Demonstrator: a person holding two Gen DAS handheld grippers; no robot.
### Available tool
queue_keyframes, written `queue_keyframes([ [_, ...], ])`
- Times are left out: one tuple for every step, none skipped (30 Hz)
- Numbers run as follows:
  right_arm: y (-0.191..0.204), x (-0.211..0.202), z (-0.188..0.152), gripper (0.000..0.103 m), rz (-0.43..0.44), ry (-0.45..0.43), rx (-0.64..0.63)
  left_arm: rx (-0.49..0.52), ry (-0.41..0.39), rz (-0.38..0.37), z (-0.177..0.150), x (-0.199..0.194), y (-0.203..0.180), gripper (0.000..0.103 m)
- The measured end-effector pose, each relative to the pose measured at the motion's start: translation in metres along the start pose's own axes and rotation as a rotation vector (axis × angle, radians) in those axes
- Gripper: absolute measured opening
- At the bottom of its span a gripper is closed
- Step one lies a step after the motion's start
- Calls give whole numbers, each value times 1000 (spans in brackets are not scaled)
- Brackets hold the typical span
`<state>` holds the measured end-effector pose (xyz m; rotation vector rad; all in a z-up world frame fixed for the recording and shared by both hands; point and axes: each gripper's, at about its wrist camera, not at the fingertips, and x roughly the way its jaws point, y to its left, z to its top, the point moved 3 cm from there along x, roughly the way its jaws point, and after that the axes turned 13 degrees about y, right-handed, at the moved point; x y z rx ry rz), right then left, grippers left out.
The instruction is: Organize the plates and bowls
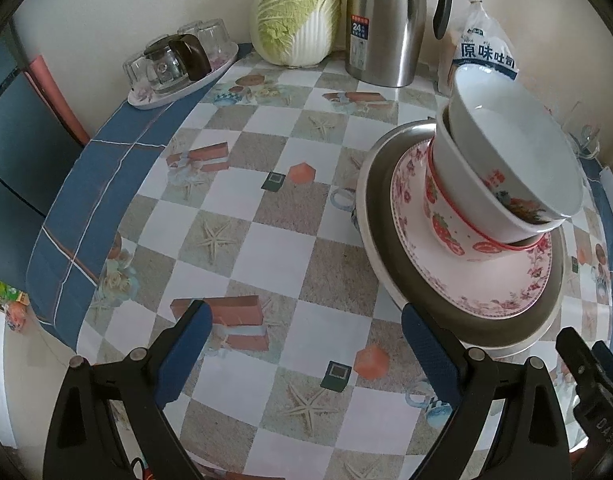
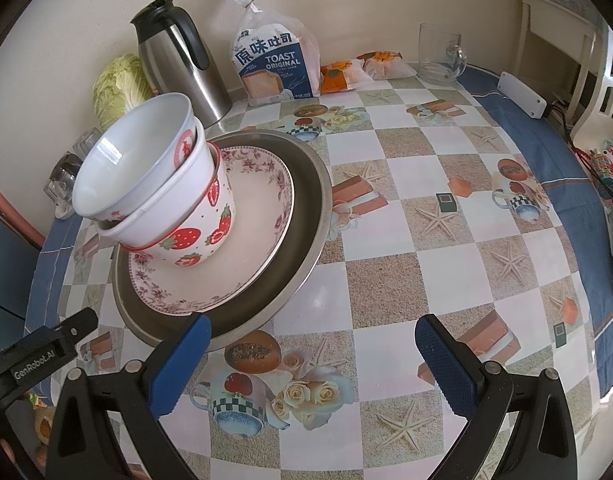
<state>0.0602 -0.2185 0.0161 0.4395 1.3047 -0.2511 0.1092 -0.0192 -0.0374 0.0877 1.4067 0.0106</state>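
thermos | cabbage behind bowl stack (leaning) | tools wide

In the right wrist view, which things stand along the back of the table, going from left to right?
Cabbage → steel thermos jug → bag of toast bread → orange snack packets → glass mug.

Bowls stacked on plate, plate in pan; thermos behind.
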Motion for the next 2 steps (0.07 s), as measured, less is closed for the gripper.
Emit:
queue_keyframes([
  [0, 0, 0, 103, 0, 0, 0, -3, 2, -4, 1, 0, 1, 96],
  [0, 0, 0, 103, 0, 0, 0, -6, 4, -9, 1, 1, 1, 96],
])
